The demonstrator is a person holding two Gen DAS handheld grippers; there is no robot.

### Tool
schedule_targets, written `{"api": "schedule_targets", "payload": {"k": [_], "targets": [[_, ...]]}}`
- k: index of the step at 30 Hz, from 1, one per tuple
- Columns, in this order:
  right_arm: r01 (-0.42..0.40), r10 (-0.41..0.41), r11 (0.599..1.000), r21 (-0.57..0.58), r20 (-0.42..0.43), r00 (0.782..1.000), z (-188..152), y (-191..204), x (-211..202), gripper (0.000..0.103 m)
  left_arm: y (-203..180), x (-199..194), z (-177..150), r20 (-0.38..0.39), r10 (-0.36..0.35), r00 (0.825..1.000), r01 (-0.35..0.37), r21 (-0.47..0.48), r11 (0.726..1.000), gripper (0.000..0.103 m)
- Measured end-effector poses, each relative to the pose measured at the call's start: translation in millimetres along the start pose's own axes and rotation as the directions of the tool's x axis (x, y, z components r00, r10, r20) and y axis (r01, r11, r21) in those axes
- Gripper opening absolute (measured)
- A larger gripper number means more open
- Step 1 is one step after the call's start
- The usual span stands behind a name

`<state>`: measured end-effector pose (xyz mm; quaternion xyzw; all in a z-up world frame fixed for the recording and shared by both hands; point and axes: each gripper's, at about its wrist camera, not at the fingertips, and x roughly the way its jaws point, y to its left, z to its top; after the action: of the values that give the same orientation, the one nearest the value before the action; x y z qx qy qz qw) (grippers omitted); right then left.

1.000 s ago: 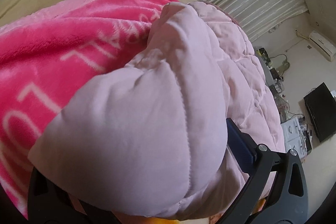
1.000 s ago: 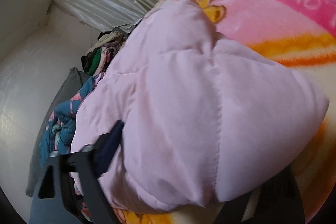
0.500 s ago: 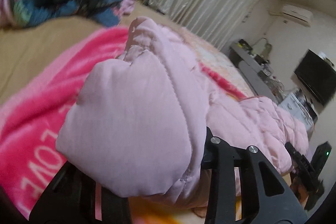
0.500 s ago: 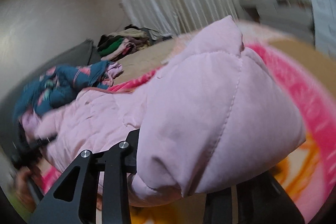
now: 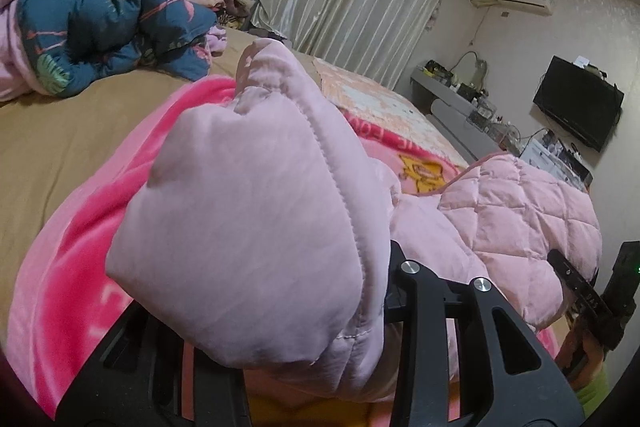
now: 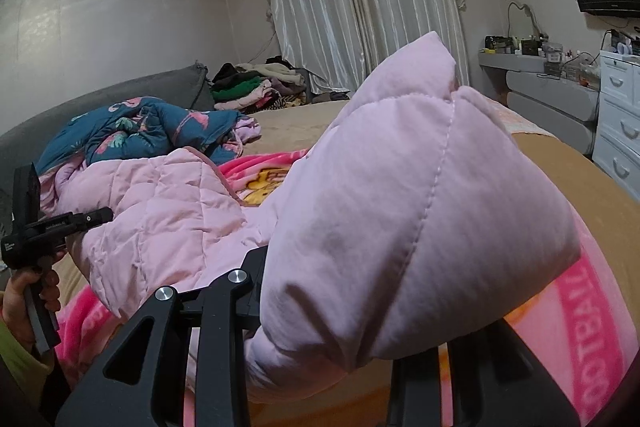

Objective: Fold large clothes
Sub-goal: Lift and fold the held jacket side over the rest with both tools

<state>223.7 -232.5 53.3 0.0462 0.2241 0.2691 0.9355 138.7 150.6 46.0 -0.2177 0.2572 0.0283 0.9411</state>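
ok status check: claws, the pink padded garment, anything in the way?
Left claw shut on pink padded garment, right claw likewise. Garment strung between them above the pink blanket. Blue floral quilt bunched far side of the bed, clear.

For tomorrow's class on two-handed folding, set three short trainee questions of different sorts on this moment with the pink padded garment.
1. True or false: the left gripper is shut on the pink quilted jacket.
2. What lies directly under the jacket: A tan sheet, B pink printed blanket, C grey pillow?
3. Which garment lies bunched by the headboard?

Key: 1 true; the right gripper grips it too. 2 B. 3 the navy flamingo-print quilted garment.
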Motion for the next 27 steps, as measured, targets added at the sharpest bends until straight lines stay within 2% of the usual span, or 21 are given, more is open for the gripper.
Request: {"api": "schedule_targets", "payload": {"k": [8, 19, 27], "targets": [[0.033, -0.03, 0.994, 0.102, -0.037, 0.999, -44.5, -11.9, -37.7, 0.03, 3.2, -21.1, -34.5, -0.034, 0.039, 0.999, -0.038, 0.035, 0.999, 0.029], [0.074, -0.062, 0.983, 0.166, -0.076, 0.995, -62.4, -5.4, -45.3, 0.032, 12.3, -27.4, -53.7, -0.064, 0.083, 0.995, -0.08, 0.053, 0.995, 0.03], [0.057, -0.052, 0.987, 0.152, -0.039, 0.998, -63.3, -1.4, -61.2, 0.032, 22.0, -41.4, -60.9, -0.061, 0.065, 0.996, -0.063, 0.027, 0.998, 0.03]]}}
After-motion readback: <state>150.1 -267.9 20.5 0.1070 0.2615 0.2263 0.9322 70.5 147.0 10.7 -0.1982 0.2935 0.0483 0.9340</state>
